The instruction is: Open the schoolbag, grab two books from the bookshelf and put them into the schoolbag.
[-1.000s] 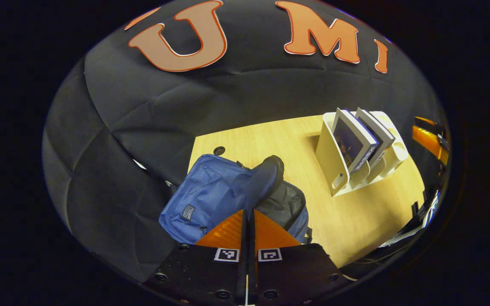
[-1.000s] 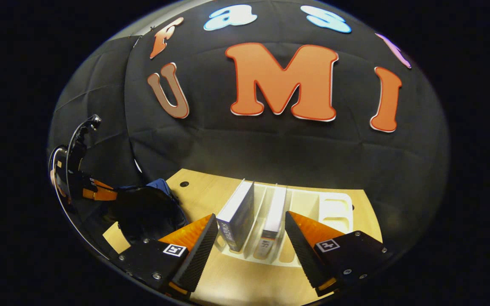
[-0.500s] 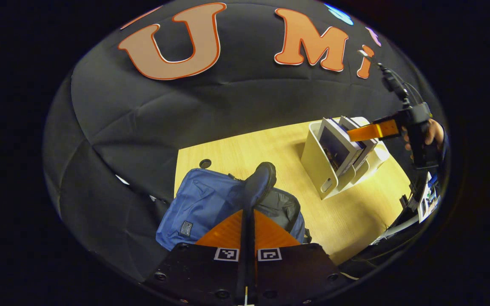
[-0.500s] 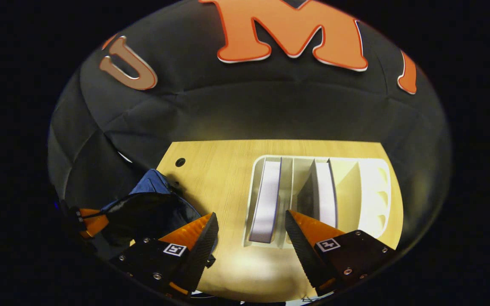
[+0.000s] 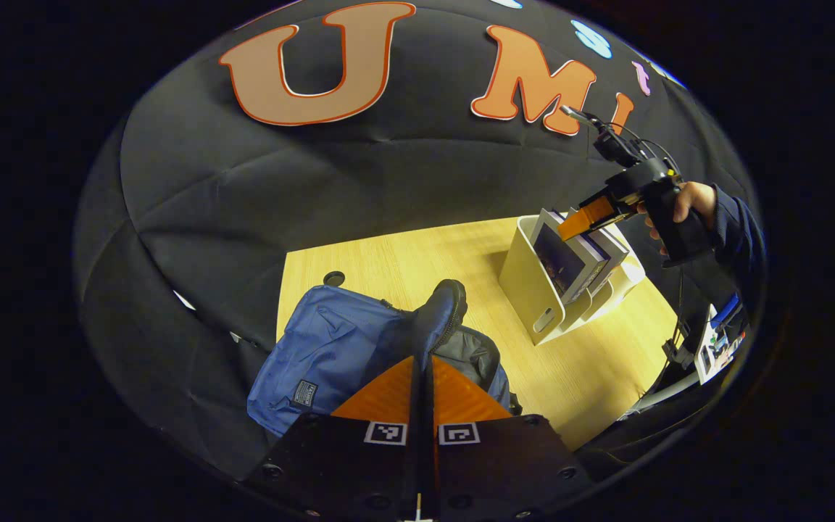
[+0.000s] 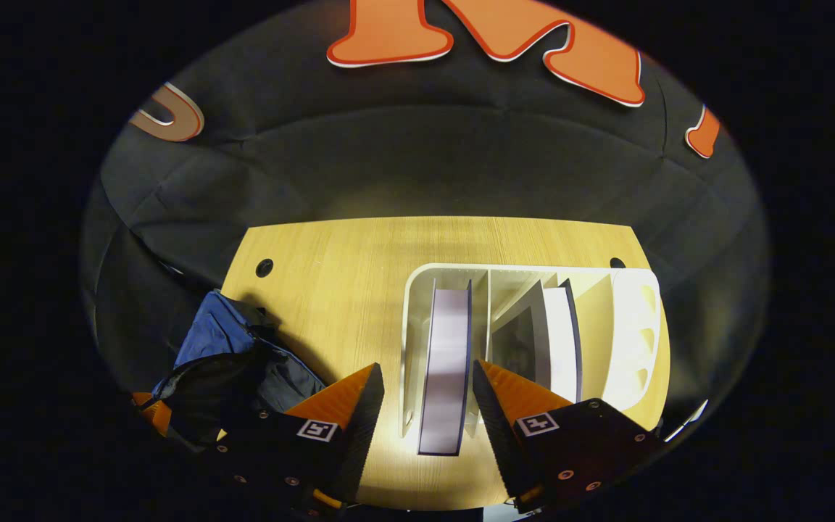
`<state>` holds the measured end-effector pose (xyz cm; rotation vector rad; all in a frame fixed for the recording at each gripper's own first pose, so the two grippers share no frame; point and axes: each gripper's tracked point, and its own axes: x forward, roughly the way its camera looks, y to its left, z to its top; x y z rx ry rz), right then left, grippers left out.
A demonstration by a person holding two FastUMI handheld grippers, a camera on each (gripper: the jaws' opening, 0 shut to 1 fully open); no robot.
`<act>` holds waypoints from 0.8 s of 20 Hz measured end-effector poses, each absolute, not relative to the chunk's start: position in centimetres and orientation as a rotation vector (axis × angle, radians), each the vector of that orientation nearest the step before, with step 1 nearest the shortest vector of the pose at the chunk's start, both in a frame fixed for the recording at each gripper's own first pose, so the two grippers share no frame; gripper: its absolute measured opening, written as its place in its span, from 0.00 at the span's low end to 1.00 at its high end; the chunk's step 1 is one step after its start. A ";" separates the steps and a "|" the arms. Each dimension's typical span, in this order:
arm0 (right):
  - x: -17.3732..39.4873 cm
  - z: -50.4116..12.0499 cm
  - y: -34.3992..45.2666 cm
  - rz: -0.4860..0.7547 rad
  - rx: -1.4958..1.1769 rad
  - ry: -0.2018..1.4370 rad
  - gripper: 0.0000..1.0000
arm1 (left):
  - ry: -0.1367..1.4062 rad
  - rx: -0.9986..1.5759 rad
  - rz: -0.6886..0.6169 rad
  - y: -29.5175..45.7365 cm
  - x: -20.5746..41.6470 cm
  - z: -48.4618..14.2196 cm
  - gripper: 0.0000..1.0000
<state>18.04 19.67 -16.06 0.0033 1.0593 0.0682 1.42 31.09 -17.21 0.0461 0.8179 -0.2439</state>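
In the right gripper view, the right gripper [image 6: 425,395] hung spread wide above the first book [image 6: 446,370], one finger to each side of its top edge and neither touching it. That book stood upright in the leftmost slot of the white bookshelf [image 6: 635,326] at lower centre of the frame; a second book [image 6: 559,333] leaned in the next slot to the right. Both looked stiff and fairly heavy with smooth covers, so a firm pinch across the covers near the top edge seemed the safest hold. The slot walls sat close on either side, leaving little room for the fingers, though the space above was open for a straight lift.

In the left gripper view, the left gripper [image 5: 423,366] was pinched closed on the flap of the blue schoolbag [image 5: 323,348], soft cloth held up at lower centre. The bag lay at the left of the wooden surface [image 5: 591,362], well apart from the shelf.
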 end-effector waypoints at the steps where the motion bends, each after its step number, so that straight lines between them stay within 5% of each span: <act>1: 18.2 -16.4 19.3 0.053 -0.010 1.073 0.72 | 0.818 0.039 -0.248 31.2 1.5 -17.4 0.02; 5: 18.2 -17.5 18.5 0.024 -0.042 1.126 0.51 | 0.817 0.010 -0.258 31.4 1.1 -17.8 0.02; 6: 18.2 -17.8 18.3 0.016 -0.049 1.139 0.57 | 0.819 0.002 -0.258 31.4 1.1 -17.9 0.02; 9: 18.0 -18.5 18.2 -0.006 -0.054 1.181 0.39 | 0.823 -0.013 -0.259 31.6 0.8 -18.3 0.02; 13: 16.9 -18.1 18.3 0.032 -0.091 1.259 0.33 | 0.818 -0.025 -0.262 31.6 0.4 -18.3 0.02; 14: 16.7 -17.9 18.4 0.038 -0.090 1.264 0.40 | 0.818 -0.032 -0.264 31.5 0.3 -18.4 0.02; 15: 16.8 -17.4 18.2 0.039 -0.096 1.260 0.29 | 0.819 -0.037 -0.264 31.5 0.1 -18.5 0.02; 16: 16.7 -16.8 17.7 0.029 -0.109 1.259 0.28 | 0.819 -0.041 -0.265 31.5 0.0 -18.5 0.02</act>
